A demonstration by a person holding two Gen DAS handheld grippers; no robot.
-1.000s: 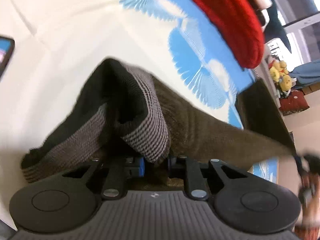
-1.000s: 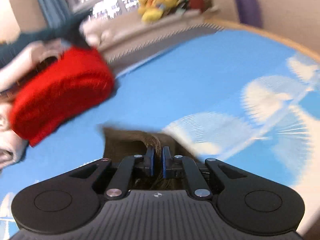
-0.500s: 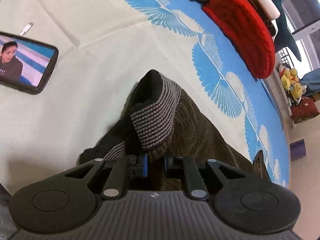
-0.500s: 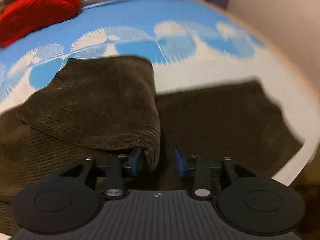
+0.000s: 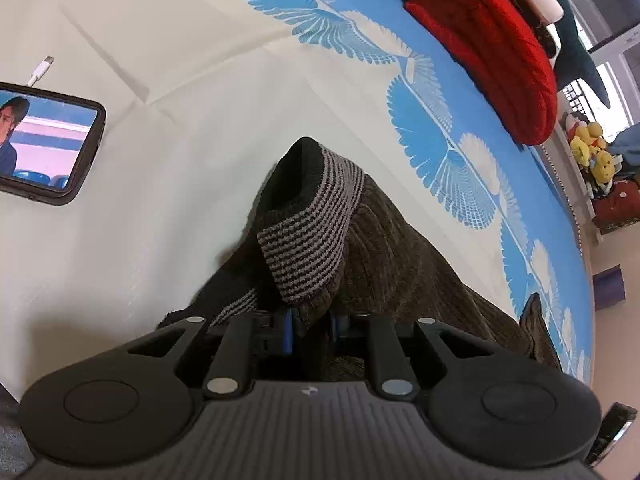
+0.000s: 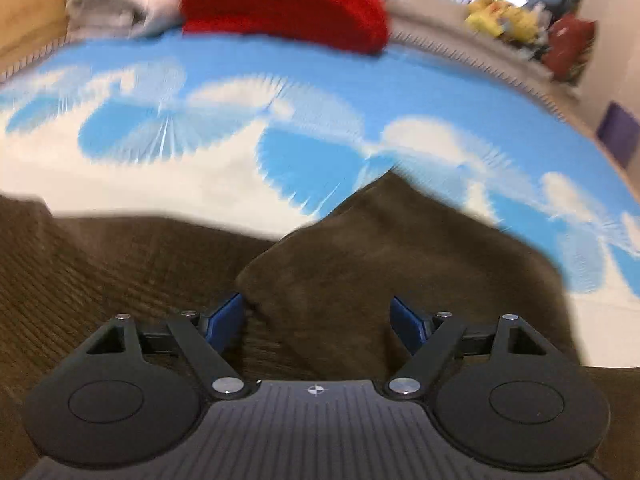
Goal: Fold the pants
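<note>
Pants (image 5: pixel 400 264): brown corduroy, lying on the bed (image 5: pixel 180 160), long axis running away rightward from the left gripper (image 5: pixel 310 322). Left fingers clamped on the striped waistband (image 5: pixel 312 240). Right gripper (image 6: pixel 320 320): fingers spread apart, holding nothing, straddling a folded leg end directly ahead.

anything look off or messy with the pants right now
Yes: at the left tool, the pants' striped waistband is flipped over, showing its dark inside, bunched rather than flat on the bed.
</note>
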